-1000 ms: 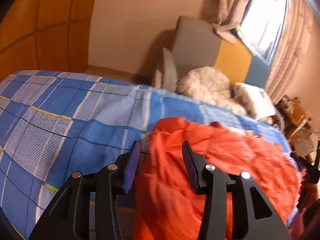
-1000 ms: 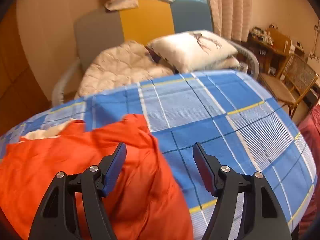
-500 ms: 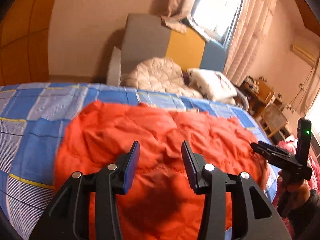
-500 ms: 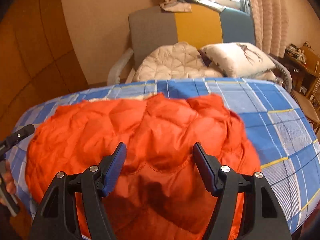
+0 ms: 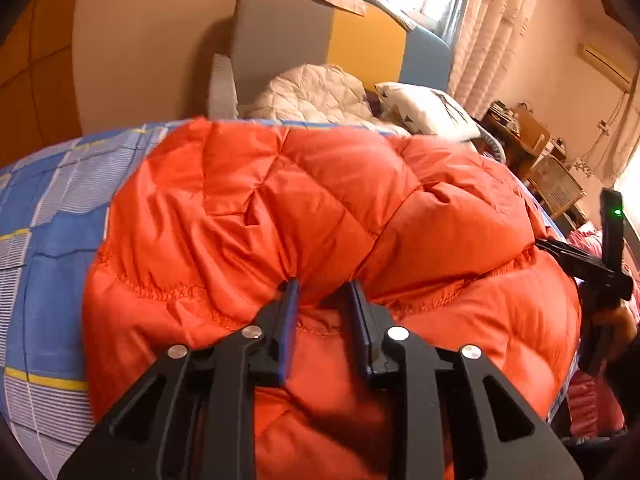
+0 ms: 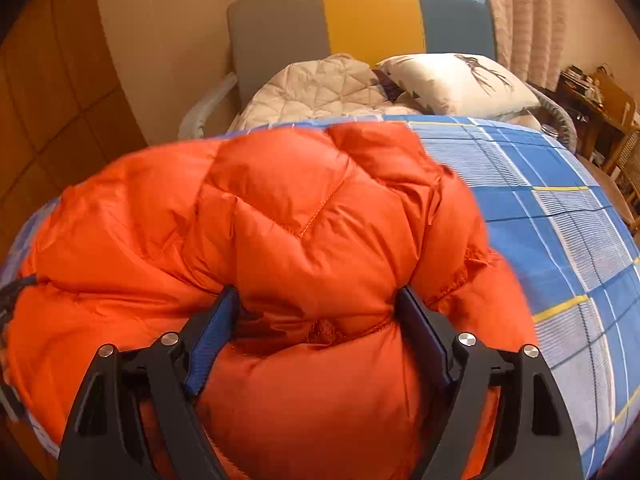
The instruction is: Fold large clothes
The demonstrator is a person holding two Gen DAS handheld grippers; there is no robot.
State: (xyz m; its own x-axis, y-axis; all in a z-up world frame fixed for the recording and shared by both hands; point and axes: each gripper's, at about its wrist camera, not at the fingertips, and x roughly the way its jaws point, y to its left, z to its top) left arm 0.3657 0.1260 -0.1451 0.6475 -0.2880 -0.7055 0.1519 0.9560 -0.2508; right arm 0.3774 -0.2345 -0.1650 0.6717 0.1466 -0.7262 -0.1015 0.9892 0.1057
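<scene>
Left wrist view takes in a bed (image 5: 52, 240) under a blue checked sheet with yellow lines, and an orange quilted jacket (image 5: 320, 200) spread across the sheet. Beyond the jacket stands a chair (image 5: 280, 40) with a grey, yellow and blue back, holding a cream quilt (image 5: 316, 96) and a white pillow (image 5: 428, 108). Pale curtains (image 5: 500, 28) hang beside a bright window behind the chair, and wooden furniture stands to the right of the jacket.

The left gripper (image 5: 323, 292) presses into the jacket's near stitched hem, and its fingers are closing with a narrow fold of orange fabric between them. At the jacket's right edge the right gripper (image 5: 592, 264) shows, held in a hand (image 5: 616, 320).

From the right wrist, the right gripper (image 6: 318, 300) straddles a thick puffed bulge of the jacket (image 6: 280, 220) at its near edge; its fingers (image 6: 216, 328) are opening, wide apart, the padding filling the gap between them.
</scene>
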